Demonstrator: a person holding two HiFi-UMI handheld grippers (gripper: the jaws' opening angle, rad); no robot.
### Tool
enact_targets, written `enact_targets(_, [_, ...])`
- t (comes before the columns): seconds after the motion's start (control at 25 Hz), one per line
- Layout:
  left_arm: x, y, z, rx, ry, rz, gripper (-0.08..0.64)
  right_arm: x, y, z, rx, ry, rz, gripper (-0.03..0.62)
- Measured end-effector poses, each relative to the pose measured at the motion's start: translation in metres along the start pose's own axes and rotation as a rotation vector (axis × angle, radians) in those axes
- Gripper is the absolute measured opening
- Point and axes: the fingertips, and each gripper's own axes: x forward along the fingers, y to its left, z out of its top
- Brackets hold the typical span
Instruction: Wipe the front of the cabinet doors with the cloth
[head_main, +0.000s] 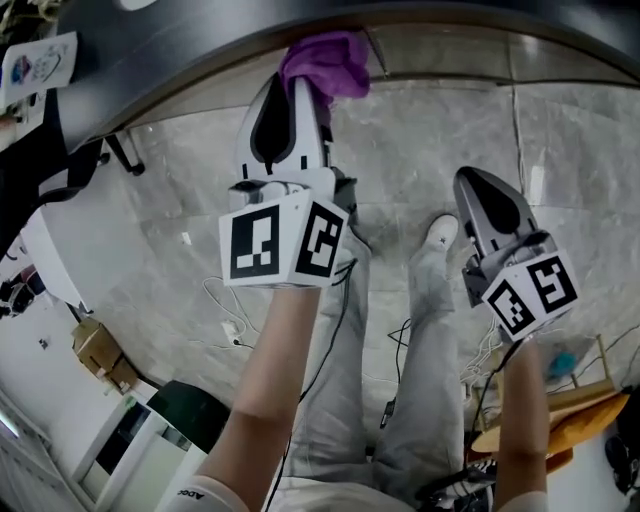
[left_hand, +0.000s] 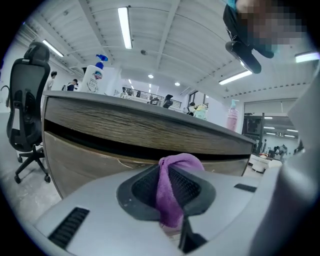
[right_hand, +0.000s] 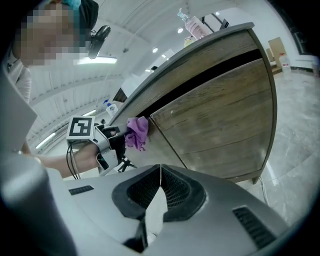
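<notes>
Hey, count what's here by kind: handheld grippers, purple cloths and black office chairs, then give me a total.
Grippers: 2, the left gripper and the right gripper
Cloths: 1, the purple cloth, clamped in the left gripper
Chairs: 1, the black office chair
Total: 4

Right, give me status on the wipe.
Left gripper shut on cloth, cloth up at the door, contact unclear. Right gripper shut, empty, held off to the side. Nothing blocking the door.
</notes>
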Motion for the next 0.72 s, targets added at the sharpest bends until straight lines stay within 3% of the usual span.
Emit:
enact_targets(0.44, [-0.021,0.118,0.019,0.02,0.01,0.01,0.054,0.074,0.065,0.006,-0.01,0.001,-0.024,0.029])
enact_targets(0.72, [-0.033,0.193,0.023,-0.054,0.0,0.118,0.054,0.118,0.096,0.012,-0.077,0.065,0.005,0.029])
